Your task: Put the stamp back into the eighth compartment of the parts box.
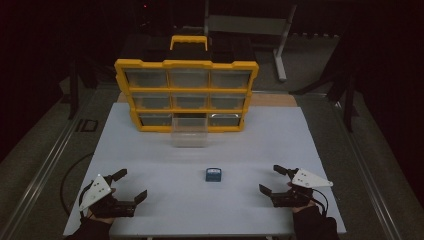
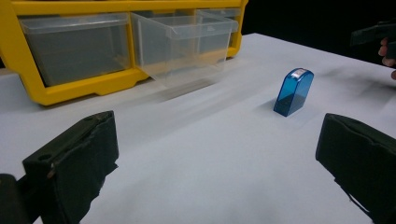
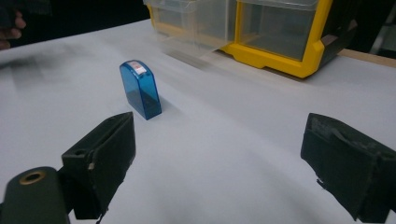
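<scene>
Blue case [image 1: 213, 175] stands upright at centre of high view, btwn both grippers, untouched. Left gripper [image 1: 129, 186] and right gripper [image 1: 273, 179]: jaws spread, empty. Clear drawer [image 1: 189, 132] pulled out above. Approach step, probably; next you close in and pinch the case.

Bare table [image 1: 150, 150] around blue box [image 1: 213, 175], pulled-out drawer [image 1: 189, 132] ahead (bottom row) — yellow cabinet [image 1: 186, 65] behind.
</scene>
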Demonstrator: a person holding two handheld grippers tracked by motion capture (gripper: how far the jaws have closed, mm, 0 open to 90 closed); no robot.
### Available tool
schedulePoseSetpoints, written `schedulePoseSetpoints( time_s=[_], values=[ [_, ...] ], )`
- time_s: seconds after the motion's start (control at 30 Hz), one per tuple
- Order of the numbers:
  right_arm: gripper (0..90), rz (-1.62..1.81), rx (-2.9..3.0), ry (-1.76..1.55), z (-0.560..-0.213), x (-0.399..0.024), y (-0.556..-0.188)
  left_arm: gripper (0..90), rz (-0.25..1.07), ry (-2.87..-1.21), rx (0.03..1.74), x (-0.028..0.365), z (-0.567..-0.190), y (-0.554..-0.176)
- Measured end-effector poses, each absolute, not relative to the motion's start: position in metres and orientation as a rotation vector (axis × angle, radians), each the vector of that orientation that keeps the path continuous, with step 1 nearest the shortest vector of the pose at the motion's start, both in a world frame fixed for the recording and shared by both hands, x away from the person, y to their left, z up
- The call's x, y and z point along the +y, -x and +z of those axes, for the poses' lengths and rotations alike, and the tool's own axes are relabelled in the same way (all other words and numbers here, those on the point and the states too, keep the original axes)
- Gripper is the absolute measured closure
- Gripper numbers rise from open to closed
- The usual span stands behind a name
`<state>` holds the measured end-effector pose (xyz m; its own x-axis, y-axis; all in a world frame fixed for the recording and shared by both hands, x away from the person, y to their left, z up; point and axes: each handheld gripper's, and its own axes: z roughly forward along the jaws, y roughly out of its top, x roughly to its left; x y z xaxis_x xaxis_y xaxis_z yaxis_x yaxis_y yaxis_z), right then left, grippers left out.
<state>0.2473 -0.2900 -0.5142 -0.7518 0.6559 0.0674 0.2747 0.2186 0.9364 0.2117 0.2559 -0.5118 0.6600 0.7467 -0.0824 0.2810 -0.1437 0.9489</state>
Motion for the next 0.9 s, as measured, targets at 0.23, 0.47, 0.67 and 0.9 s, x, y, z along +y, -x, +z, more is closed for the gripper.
schedulePoseSetpoints(
  time_s=[0.23, 0.47, 0.67, 0.9],
  values=[
    [10.6, 1.508, 2.161, -0.852, -0.5144, -0.2877, -0.2465, 0.4, 0.529, -1.706, 0.826, 0.2575, -0.5138, -0.2117],
    [10.6, 1.497, 2.184, -0.812, -0.5174, -0.2856, -0.2473, 0.4, 0.537, -1.706, 0.837, 0.2578, -0.5151, -0.2114],
    [10.6, 1.488, 2.187, -0.804, -0.5176, -0.2841, -0.2474, 0.4, 0.536, -1.702, 0.839, 0.2589, -0.5148, -0.2114],
    [10.6, 1.539, 2.146, -0.822, -0.5142, -0.2889, -0.2470, 0.4, 0.537, -1.702, 0.840, 0.2589, -0.5148, -0.2111]
  ],
)
